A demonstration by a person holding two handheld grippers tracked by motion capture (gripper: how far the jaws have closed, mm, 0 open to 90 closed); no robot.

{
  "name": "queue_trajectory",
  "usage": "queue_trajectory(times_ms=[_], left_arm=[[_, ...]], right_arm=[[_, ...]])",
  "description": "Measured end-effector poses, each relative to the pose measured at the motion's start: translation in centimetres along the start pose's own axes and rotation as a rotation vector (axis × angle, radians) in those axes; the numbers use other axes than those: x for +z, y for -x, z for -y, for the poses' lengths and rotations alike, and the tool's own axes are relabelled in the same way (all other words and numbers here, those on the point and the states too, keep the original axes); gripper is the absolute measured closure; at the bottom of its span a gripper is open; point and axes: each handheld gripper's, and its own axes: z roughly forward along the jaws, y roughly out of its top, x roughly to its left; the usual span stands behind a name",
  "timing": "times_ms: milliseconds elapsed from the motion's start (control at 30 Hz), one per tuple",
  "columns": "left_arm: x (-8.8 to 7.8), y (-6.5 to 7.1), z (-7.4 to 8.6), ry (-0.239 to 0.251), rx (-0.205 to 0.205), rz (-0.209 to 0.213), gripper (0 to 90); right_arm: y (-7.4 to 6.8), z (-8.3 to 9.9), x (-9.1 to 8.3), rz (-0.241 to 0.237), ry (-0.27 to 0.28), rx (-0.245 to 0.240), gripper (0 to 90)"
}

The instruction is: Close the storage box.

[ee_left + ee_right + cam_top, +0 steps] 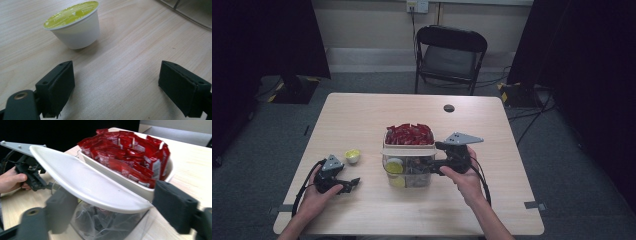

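A white pod cup [352,156] [73,25] with a yellow-green foil top stands on the table just ahead of my left gripper [349,185] [116,85], which rests open with nothing between its pads. At mid-table stands a two-tier holder: a white tray of red packets [409,135] [130,152] above a clear bin [409,172] [107,222] holding yellow-topped pods [394,167] and dark pouches. My right gripper [437,158] [115,212] is at the bin's right side, open, its jaws either side of the bin's corner under a white tray [82,182].
The wooden table [362,115] has a small dark round hole [449,108] near its far edge. A black folding chair [450,55] stands beyond the table. In the right gripper view, a hand holds the left gripper [32,175] past the holder.
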Motion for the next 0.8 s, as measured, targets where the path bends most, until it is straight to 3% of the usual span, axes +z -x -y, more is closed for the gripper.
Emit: queue_trajectory(times_ms=[467, 800], left_arm=[[0.0, 0.0, 0.0, 0.000, 0.000, 0.000, 13.0], [0.0, 0.0, 0.0, 0.000, 0.000, 0.000, 13.0]], right_arm=[[-0.1, 2.1, -0.2, 0.020, -0.007, 0.018, 16.0], [-0.5, 3.6, 0.1, -0.007, -0.046, 0.026, 17.0]])
